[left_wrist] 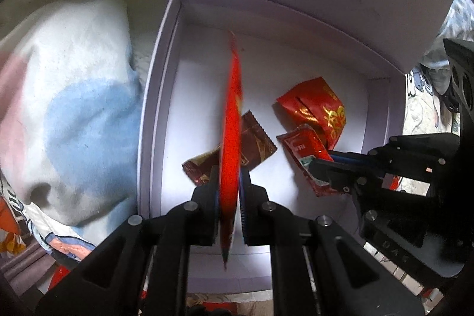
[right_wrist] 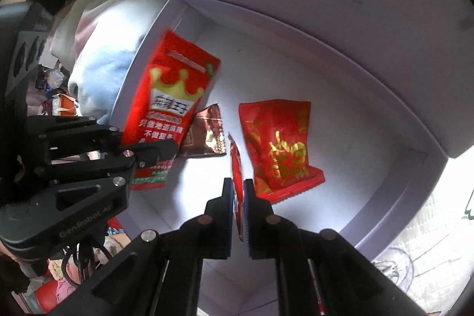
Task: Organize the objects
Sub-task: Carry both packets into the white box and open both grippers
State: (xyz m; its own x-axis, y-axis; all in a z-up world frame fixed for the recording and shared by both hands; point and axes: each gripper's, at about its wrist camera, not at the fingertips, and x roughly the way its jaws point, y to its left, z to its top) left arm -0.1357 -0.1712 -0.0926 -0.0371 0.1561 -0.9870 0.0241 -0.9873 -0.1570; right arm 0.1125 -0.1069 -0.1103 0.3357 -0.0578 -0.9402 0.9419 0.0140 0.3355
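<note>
Left tongs (left_wrist: 229, 191) clamp flat glossy red packet (left_wrist: 232, 120); right tongs (right_wrist: 238, 197) pinch thin sachet (right_wrist: 236, 168).

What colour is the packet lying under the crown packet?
Brown packet, with a shiny foil pattern; clearest in the right wrist view.

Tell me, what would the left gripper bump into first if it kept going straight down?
Probably the brown packet on the box floor. The left gripper, shut on a red packet, points down right above it. That red packet's lower edge would likely touch first, though depth is hard to judge.
</note>
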